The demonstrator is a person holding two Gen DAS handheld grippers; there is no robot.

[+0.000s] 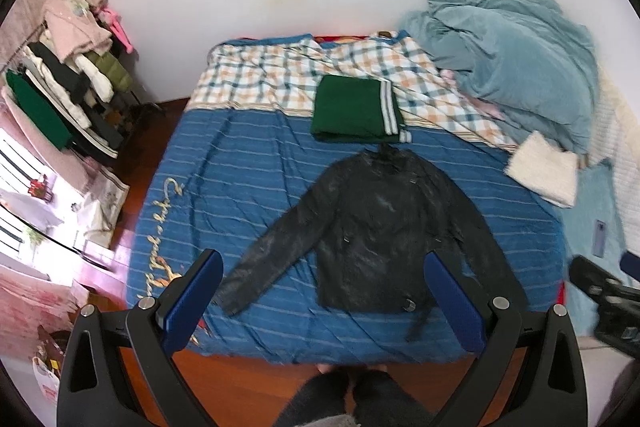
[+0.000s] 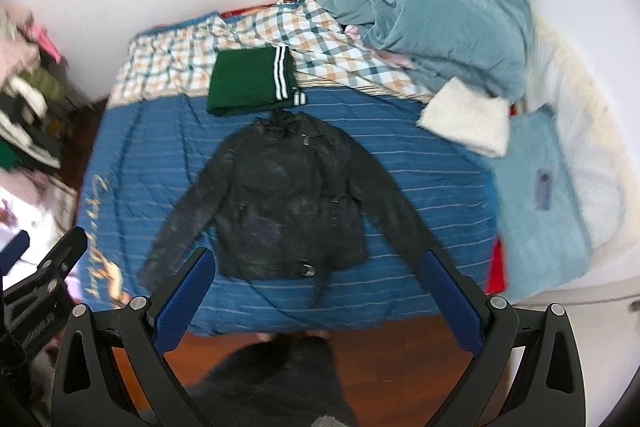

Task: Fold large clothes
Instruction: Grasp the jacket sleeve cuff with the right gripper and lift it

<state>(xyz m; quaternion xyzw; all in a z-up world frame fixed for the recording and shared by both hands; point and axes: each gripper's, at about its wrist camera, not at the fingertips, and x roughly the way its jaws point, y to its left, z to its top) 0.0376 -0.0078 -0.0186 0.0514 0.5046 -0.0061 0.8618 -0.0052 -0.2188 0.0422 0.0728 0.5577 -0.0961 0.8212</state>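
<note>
A black jacket [image 1: 384,227] lies flat and face up on the blue striped bedspread [image 1: 240,163], sleeves spread out to both sides, collar toward the far wall; it also shows in the right wrist view [image 2: 288,203]. My left gripper [image 1: 324,263] is open and empty, held above the near edge of the bed over the jacket's hem. My right gripper [image 2: 320,263] is open and empty, likewise high above the jacket's hem. The right gripper's body [image 1: 604,299] shows at the right edge of the left wrist view.
A folded green garment with white stripes [image 1: 356,109] lies beyond the collar. A folded white fleece [image 1: 544,175], a heaped teal duvet [image 1: 508,63] and a phone [image 1: 599,237] lie at the right. A clothes rack [image 1: 68,99] stands at the left. Wooden floor [image 1: 240,387] lies below.
</note>
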